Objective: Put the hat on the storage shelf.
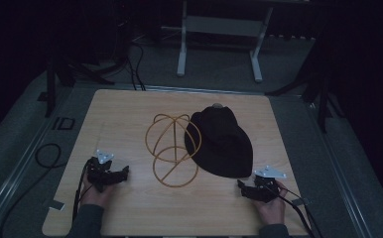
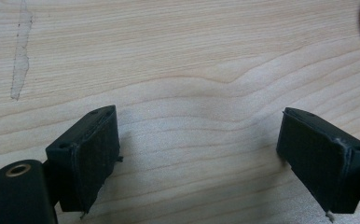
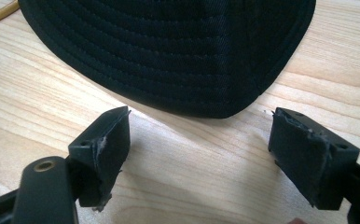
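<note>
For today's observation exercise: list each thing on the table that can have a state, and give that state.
Black cap: lying flat on the table, brim toward the person, unheld.
Wire frame: resting beside the cap, untouched.
Left tool: open, empty, over bare wood.
Right tool: open, empty, just short of the brim.

Your right gripper point(image 3: 199, 140) stands wide apart over the wooden table point(image 3: 38, 93), nothing between its jaws. The black cap's brim point(image 3: 169, 51) fills the upper frame.

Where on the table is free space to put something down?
Bare wood lies left of the wire frame, above the left gripper, and between both grippers along the near edge. The middle is crowded: black cap against frame, right gripper near its brim.
</note>
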`<state>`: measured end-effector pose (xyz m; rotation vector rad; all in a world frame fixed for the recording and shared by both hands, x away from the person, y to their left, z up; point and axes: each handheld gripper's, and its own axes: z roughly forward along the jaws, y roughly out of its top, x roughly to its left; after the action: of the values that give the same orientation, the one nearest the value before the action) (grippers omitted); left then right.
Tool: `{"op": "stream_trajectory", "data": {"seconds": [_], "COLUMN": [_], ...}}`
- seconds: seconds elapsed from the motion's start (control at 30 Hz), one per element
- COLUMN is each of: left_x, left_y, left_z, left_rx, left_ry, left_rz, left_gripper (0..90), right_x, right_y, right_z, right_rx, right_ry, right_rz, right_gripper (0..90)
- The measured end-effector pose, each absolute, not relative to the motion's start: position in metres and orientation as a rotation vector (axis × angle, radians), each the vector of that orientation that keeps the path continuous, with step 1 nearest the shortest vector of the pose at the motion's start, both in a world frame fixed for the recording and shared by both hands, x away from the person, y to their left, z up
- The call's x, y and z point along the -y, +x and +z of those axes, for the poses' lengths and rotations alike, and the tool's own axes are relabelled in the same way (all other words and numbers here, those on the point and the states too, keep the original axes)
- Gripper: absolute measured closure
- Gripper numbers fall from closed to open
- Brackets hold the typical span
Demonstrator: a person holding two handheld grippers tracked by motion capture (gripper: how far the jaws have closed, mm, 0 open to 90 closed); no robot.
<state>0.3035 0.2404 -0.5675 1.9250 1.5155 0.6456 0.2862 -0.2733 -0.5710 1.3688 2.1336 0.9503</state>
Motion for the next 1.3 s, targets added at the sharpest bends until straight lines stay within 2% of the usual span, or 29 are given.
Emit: {"op": "stream_trajectory", "data": {"seconds": [0.57,0.87,1.3], "left_x": [-0.24,-0.24,-0.24], "left_y": [0.304,0.304,0.304], "left_z": [-0.568,-0.568,-0.568], "left_rx": [-1.515,-1.515,-1.516], "left_ry": [1.925,1.925,1.924], "left_rz": [0.646,0.645,0.646], "left_gripper": [13.5,13.5,13.5], "right_x": [0.275,0.282,0.292], "right_y": [0.287,0.29,0.29], "right_z": [-0.569,-0.564,-0.551], "right_rx": [-2.162,-2.245,-2.325], "right_ry": [1.36,1.313,1.26], "right_rz": [0.942,0.927,0.884], "right_gripper": [20.9,30.4,31.2]}}
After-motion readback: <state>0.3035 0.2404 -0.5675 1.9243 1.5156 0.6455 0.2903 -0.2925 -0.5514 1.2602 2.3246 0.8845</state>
